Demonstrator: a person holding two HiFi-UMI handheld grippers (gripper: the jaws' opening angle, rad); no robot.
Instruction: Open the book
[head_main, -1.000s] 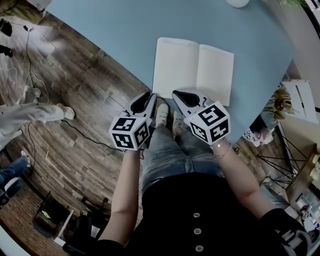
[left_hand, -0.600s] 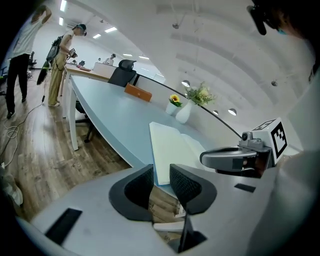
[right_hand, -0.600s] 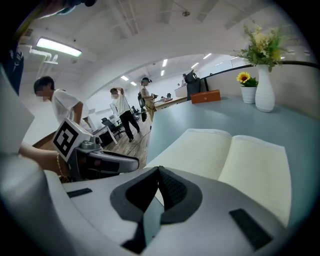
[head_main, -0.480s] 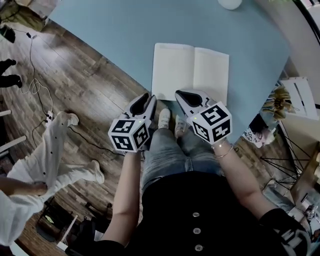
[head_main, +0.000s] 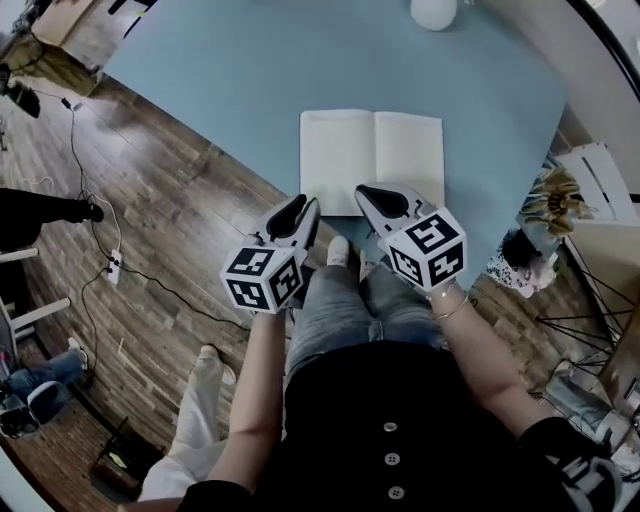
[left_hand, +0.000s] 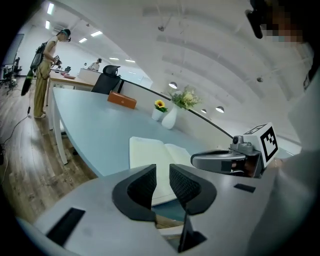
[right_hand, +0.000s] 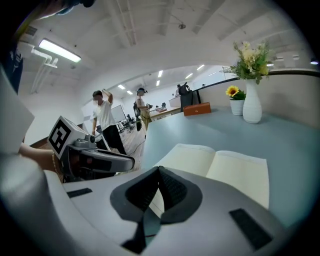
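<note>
Item 1. Left gripper (left_hand: 162, 172): its jaws are standing apart with a clear gap, having just been opening, and nothing is lying between the ribbed pads (left_hand: 142, 186). It is hovering beside the table's near edge, just short of the book.

Item 2. Right gripper (right_hand: 159, 172): its jaws are meeting at the tips, closed on nothing. It is hanging just beside the left gripper, with its tip showing over the book's near edge in the head view; no contact with the pages is showing.

Item 3. Book (head_main: 372, 150): it is lying open and flat on the table, both blank cream pages facing up and the spine running away from the person. It is sitting close to the near edge, straight ahead of both grippers.

Item 4. Table (head_main: 250, 70): its light blue top is carrying the book in the foreground.

Item 5. White vase (right_hand: 251, 107): it is standing upright at the table's far side, holding flowers, with a small sunflower pot (right_hand: 234, 106) just beside it.

Item 6. Brown box (right_hand: 196, 108): it is resting further along the far edge, well apart from the book.

Item 7. Wooden floor (head_main: 150, 220): a cable is trailing across it to the person's left.
</note>
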